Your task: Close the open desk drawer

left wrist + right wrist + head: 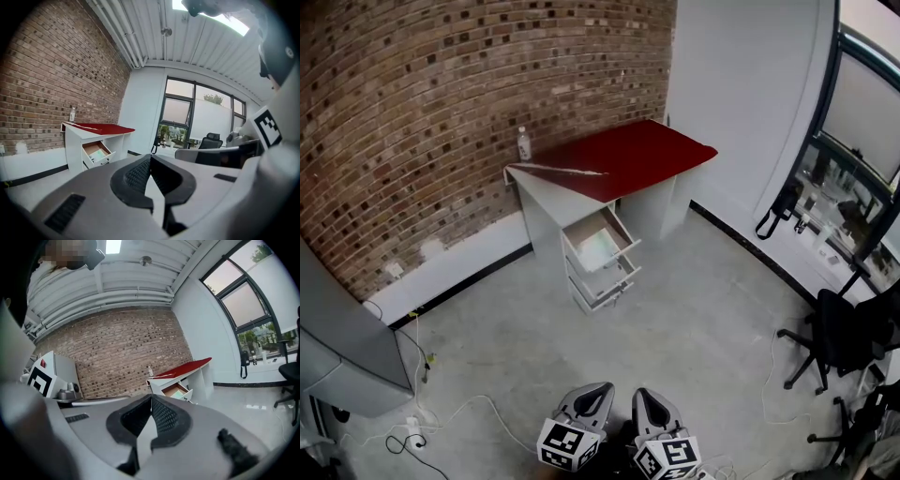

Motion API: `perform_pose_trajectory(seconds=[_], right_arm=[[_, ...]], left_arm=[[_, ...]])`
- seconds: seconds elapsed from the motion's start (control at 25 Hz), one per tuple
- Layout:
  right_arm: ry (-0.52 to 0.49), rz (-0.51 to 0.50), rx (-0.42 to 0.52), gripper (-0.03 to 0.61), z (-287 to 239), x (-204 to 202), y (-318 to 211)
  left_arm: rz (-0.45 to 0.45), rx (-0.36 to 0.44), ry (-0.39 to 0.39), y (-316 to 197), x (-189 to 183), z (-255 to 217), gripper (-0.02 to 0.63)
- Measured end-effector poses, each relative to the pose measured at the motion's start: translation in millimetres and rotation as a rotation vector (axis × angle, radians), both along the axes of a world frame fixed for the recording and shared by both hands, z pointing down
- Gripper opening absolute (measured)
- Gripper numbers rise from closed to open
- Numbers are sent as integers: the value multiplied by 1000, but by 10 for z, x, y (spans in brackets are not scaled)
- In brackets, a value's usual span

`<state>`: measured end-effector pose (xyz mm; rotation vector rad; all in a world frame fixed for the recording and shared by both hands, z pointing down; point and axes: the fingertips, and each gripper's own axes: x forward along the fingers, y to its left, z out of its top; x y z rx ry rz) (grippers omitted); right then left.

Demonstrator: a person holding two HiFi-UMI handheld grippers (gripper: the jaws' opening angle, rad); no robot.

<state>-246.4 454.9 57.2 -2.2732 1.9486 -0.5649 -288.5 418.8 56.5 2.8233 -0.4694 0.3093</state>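
Head view cuts the left claw [602,392] and right claw [641,397] off at its bottom edge. The pale contents of the open drawer [600,246] are too small to make out. Each claw is pressed together, pinching nothing. The drawer juts from the front edge of the red-topped counter [628,155], well apart from both.

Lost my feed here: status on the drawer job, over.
Left gripper and right gripper shut, empty. Top drawer of desk open, far ahead, untouched. Floor between bare; cables off left.
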Motion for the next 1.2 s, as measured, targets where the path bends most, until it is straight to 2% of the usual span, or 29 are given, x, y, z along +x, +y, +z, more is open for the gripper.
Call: perform_pose_trajectory(seconds=[0.44,0.92,1.2], right_arm=[[-13,-15,-22,11,120,167,-344],[-5,10,-45,11,91,924,-1135],[1,-4,-46,11,78,1188,-1513]], left_arm=[[-37,-18,-14,-294,95,136,9],[-89,-6,-31,-1124,581,118,9],[-100,-4,-40,-1487,844,104,9]])
